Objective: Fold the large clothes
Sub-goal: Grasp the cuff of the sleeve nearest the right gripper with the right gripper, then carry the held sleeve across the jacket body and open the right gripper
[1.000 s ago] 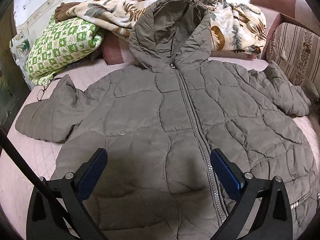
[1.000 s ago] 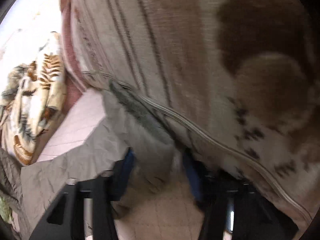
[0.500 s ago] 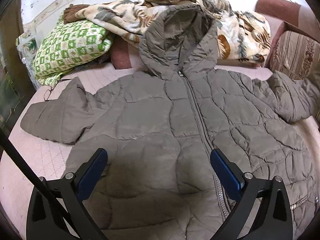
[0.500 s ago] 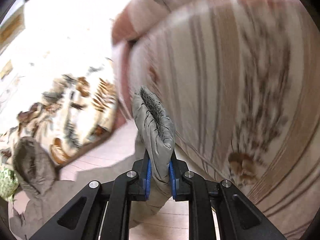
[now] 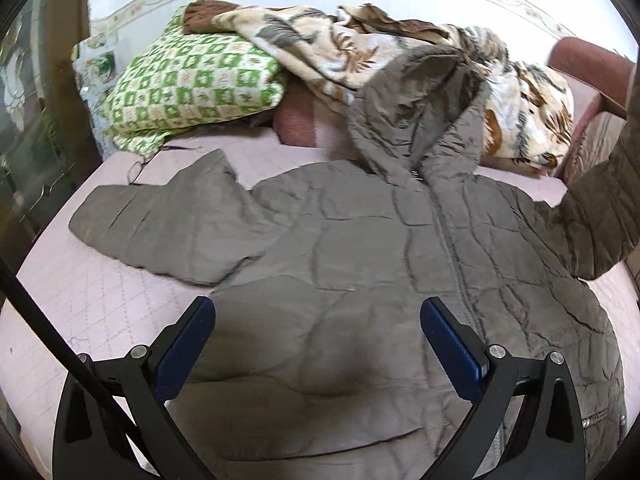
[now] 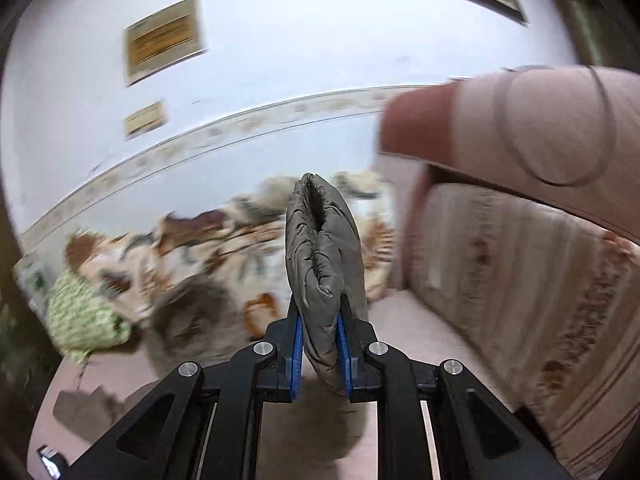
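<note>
A grey-brown quilted hooded jacket (image 5: 360, 264) lies front up on a pink quilted bed (image 5: 92, 312), zip closed, hood toward the pillows. Its left sleeve (image 5: 168, 232) lies spread flat. My left gripper (image 5: 318, 320) hovers open over the jacket's lower front, nothing between its blue pads. My right gripper (image 6: 320, 344) is shut on the cuff of the right sleeve (image 6: 320, 248), which stands up between the pads. In the left wrist view that sleeve (image 5: 600, 216) is lifted off the bed at the right edge.
A green-checked pillow (image 5: 188, 88) and a leaf-print blanket (image 5: 360, 52) are piled at the head of the bed. A striped sofa cushion (image 6: 520, 280) and a pink armrest (image 6: 520, 120) stand close on the right. A wall with framed pictures (image 6: 164, 44) is behind.
My right gripper closed on the right cuff and raised it high off the bed. The left gripper drifted back and up, so more of the left sleeve shows.
</note>
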`<state>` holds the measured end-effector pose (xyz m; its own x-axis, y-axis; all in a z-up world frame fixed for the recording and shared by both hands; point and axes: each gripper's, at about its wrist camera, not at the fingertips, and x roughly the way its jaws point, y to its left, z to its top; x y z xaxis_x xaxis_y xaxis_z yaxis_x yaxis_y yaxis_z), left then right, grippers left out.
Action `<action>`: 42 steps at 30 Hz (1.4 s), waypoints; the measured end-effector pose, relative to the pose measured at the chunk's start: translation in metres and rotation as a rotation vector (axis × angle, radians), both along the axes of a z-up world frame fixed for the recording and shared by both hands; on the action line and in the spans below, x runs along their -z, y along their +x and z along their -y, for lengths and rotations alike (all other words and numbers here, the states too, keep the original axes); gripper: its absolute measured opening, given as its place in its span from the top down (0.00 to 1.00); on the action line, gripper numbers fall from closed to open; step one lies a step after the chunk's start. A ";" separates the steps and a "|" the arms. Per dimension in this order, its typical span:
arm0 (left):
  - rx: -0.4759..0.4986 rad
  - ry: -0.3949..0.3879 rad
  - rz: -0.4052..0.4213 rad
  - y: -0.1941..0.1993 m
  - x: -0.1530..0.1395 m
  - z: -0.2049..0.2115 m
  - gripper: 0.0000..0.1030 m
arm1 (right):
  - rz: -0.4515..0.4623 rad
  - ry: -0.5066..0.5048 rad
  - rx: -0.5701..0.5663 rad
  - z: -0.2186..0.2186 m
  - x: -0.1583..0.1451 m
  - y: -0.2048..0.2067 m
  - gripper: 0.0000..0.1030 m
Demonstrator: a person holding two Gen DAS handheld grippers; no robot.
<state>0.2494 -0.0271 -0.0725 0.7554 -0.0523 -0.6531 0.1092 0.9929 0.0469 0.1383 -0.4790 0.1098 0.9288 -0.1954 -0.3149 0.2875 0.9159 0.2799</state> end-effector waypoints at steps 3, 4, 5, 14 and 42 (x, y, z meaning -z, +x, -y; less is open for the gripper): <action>-0.029 -0.017 -0.001 0.001 -0.001 -0.019 0.01 | -0.018 -0.045 -0.088 -0.056 -0.002 0.019 0.85; -0.036 -0.020 -0.001 0.002 -0.001 -0.023 0.01 | -0.030 -0.061 -0.118 -0.074 0.000 0.026 0.85; -0.045 -0.024 -0.001 0.002 -0.002 -0.028 0.01 | -0.039 -0.067 -0.143 -0.086 0.004 0.033 0.85; -0.116 -0.063 -0.034 0.010 -0.002 -0.061 0.01 | -0.152 -0.098 -0.345 -0.196 0.066 0.094 0.85; -0.156 -0.050 -0.088 0.025 0.010 -0.058 0.01 | -0.330 -0.030 -0.694 -0.297 0.206 0.140 0.45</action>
